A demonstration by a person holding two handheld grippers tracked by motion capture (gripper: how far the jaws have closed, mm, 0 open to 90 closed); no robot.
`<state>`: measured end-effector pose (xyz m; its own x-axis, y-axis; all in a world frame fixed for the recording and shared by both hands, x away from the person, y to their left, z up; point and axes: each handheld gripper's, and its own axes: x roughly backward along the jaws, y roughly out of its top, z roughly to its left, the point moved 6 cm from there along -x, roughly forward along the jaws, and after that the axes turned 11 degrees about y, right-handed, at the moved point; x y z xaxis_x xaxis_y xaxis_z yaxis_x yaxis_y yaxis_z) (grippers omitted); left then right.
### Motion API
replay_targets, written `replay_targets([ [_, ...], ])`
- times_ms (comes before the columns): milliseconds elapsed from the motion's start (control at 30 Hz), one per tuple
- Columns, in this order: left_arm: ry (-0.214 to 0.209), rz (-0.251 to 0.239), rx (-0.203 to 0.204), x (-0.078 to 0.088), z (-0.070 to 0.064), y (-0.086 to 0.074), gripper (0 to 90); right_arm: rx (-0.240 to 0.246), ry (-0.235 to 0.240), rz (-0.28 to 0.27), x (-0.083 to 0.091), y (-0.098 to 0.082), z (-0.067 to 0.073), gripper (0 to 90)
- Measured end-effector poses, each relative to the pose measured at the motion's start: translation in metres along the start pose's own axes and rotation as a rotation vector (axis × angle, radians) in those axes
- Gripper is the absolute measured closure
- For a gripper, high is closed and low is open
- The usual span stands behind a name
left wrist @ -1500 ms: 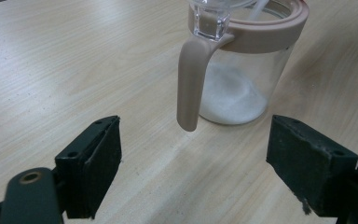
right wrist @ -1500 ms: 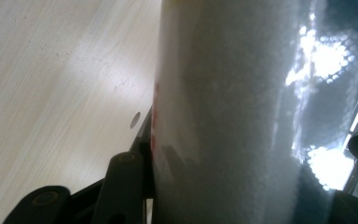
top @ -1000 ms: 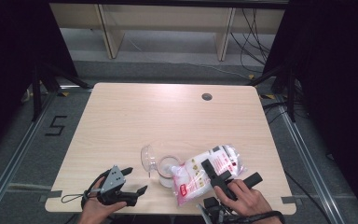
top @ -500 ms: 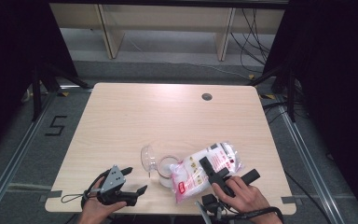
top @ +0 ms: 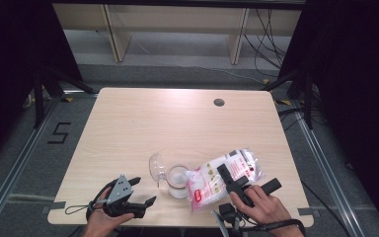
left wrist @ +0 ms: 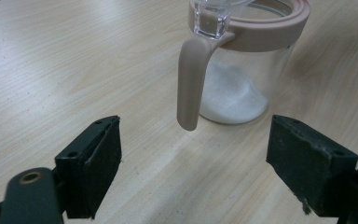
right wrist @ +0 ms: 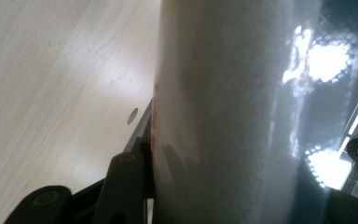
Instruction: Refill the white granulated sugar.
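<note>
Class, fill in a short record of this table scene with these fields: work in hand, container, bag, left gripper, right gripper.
work in hand: pouring white grains from a bag into a jar
container: clear glass jar with pink rim and handle, lid open, white grains at its bottom
bag: clear plastic bag of white grains with red print, tilted, mouth at the jar
left gripper: jaws open, empty, beside the jar
right gripper: jaws shut on the bag

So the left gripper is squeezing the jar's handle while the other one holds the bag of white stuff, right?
Not quite. The left gripper is open, its jaws apart and short of the jar's handle, as the left gripper view shows. The right gripper does hold the bag.
</note>
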<state>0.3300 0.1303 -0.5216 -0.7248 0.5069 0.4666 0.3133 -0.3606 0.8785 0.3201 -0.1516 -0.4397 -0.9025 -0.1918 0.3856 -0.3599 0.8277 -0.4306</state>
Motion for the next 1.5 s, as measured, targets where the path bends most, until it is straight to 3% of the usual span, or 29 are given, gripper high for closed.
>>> replay_targets([
  [67,-0.001,-0.005,0.017,0.0004,-0.0010,0.0004,17.4,0.001,0.000,0.000,0.0025,-0.0004,0.0003,62.0],
  [333,-0.003,-0.001,0.005,0.0006,-0.0003,0.0003,17.4,0.008,0.001,-0.003,0.0071,0.0021,0.0008,62.1],
  [400,0.000,0.000,0.032,0.0006,-0.0015,0.0001,17.4,0.006,0.001,-0.001,0.0068,0.0019,0.0011,62.1],
  [500,-0.003,-0.002,0.040,0.0005,-0.0020,0.0003,17.4,0.007,0.004,-0.005,0.0075,0.0016,0.0013,62.2],
  [533,-0.001,-0.008,0.010,0.0003,-0.0004,0.0008,17.4,-0.014,0.008,-0.008,0.0076,0.0021,0.0024,62.2],
  [767,0.000,0.000,0.031,0.0010,-0.0017,0.0003,17.4,-0.006,-0.003,-0.039,0.0075,0.0068,-0.0024,62.3],
  [867,0.001,-0.003,-0.003,0.0008,0.0003,0.0007,17.4,-0.026,-0.002,-0.046,0.0056,0.0072,-0.0031,62.4],
  [967,-0.003,0.004,0.033,0.0004,-0.0023,-0.0001,17.4,-0.004,0.000,-0.041,0.0032,0.0079,-0.0047,62.6],
  [1067,-0.002,0.003,0.031,0.0003,-0.0023,0.0000,17.4,-0.020,0.009,-0.035,0.0004,0.0066,-0.0035,62.6],
  [1100,-0.001,-0.004,0.003,0.0006,-0.0003,0.0007,17.4,-0.020,0.001,-0.026,0.0005,0.0054,-0.0042,62.7],
  [1200,0.003,-0.002,0.004,0.0010,0.0001,0.0006,17.4,-0.024,0.004,-0.021,-0.0001,0.0035,-0.0033,62.8],
  [1267,0.003,0.003,0.027,0.0011,-0.0010,0.0001,17.5,-0.025,0.005,-0.014,0.0011,0.0014,-0.0017,62.9],
  [1367,-0.002,-0.004,0.004,0.0010,-0.0004,0.0009,17.4,-0.029,0.015,-0.019,0.0032,0.0014,0.0013,63.0],
  [1400,0.003,0.002,0.022,0.0013,-0.0013,0.0005,17.4,-0.010,0.012,-0.020,0.0039,0.0017,0.0009,63.1],
  [1433,0.004,-0.003,0.002,0.0012,0.0000,0.0010,17.4,-0.019,0.014,-0.021,0.0047,0.0022,0.0020,63.1],
  [1500,0.005,-0.003,0.005,0.0013,0.0000,0.0009,17.4,-0.035,0.017,-0.019,0.0062,0.0025,0.0041,63.1],
])
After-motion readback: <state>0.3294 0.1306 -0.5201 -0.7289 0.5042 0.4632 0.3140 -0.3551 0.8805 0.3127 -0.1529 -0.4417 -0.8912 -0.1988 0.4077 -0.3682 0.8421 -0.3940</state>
